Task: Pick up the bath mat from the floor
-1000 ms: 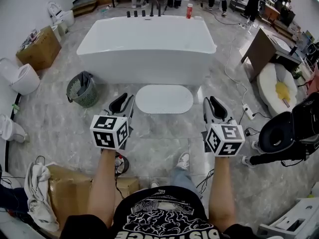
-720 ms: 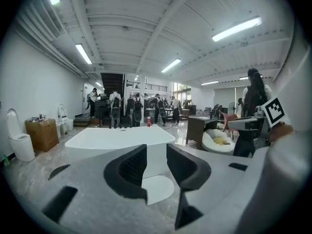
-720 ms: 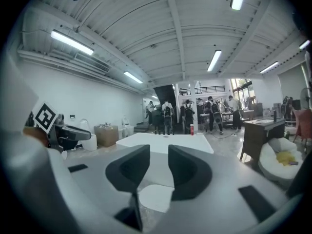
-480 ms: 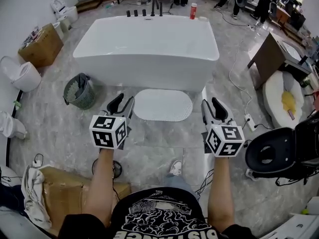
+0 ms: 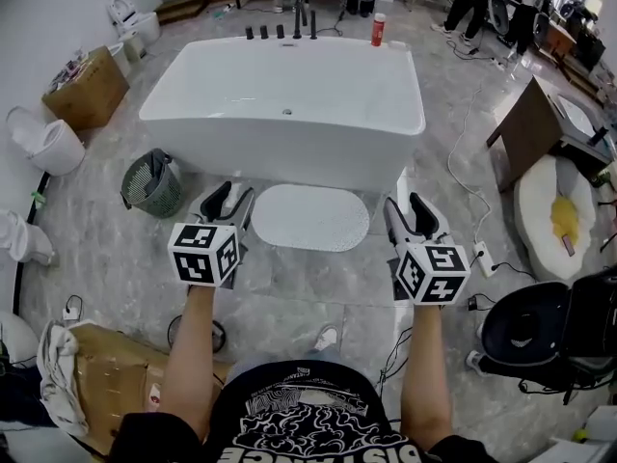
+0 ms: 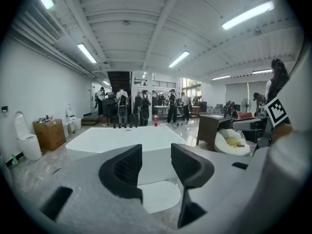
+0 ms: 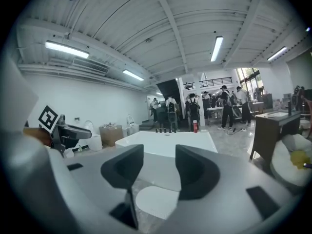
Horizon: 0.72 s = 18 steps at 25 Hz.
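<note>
A white oval bath mat (image 5: 310,217) lies flat on the marble floor in front of the white bathtub (image 5: 284,104). My left gripper (image 5: 228,198) hovers just left of the mat; its jaws have just been opening and stand apart with nothing between them. My right gripper (image 5: 409,211) hovers just right of the mat, its jaws also just opening and empty. In the left gripper view the mat (image 6: 158,197) shows below the open left gripper (image 6: 156,164). In the right gripper view the mat (image 7: 156,201) lies under the open right gripper (image 7: 159,169).
A mesh waste basket (image 5: 154,177) stands left of the mat. Cardboard boxes (image 5: 89,88) and toilets (image 5: 43,142) line the left wall. A power strip and cables (image 5: 481,256) lie at right, near a black chair (image 5: 535,336). People stand beyond the tub (image 6: 141,106).
The tub and mat have come closer in the head view as I stepped forward. Both grippers' jaws stand wider apart than a second ago.
</note>
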{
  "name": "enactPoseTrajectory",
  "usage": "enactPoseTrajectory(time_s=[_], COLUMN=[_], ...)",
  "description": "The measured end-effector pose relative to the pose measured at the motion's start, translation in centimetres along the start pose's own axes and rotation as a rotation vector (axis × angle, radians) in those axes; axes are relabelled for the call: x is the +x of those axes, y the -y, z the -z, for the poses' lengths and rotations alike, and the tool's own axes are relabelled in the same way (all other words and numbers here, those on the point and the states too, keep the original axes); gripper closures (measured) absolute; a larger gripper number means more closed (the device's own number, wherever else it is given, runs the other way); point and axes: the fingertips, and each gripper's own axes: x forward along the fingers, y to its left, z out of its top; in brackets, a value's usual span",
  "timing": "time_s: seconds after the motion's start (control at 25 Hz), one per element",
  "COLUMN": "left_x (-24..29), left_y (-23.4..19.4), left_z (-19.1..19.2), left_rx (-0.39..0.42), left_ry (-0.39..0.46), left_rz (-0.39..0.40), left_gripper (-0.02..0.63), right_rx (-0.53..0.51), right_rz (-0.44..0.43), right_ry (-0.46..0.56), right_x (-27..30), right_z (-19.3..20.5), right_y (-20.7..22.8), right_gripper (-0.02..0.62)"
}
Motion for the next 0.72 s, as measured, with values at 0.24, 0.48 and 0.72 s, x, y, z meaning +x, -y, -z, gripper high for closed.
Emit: enactPoseTrajectory(time_s=[0.24, 0.48, 0.72], left_x=[1.7, 3.6, 8.1], left_y=[-0.2, -1.6, -3.7], left_z=[-0.6, -0.9, -1.9], left_rx=[0.006, 0.002, -0.014], left_ry=[-0.003, 0.011, 0.023], left_rz=[-0.019, -0.036, -0.021], left_gripper=[0.403, 0.403, 0.403], right_rx=[0.001, -0.009, -0.013], right_rz=[-0.026, -0.027, -0.017], right_ry=[-0.002, -0.002, -0.012], right_x=[2.2, 4.6, 8.6], right_z=[-0.2, -0.6, -1.1], right_y=[1.1, 2.1, 3.5], right_gripper=[0.382, 0.371, 0.367])
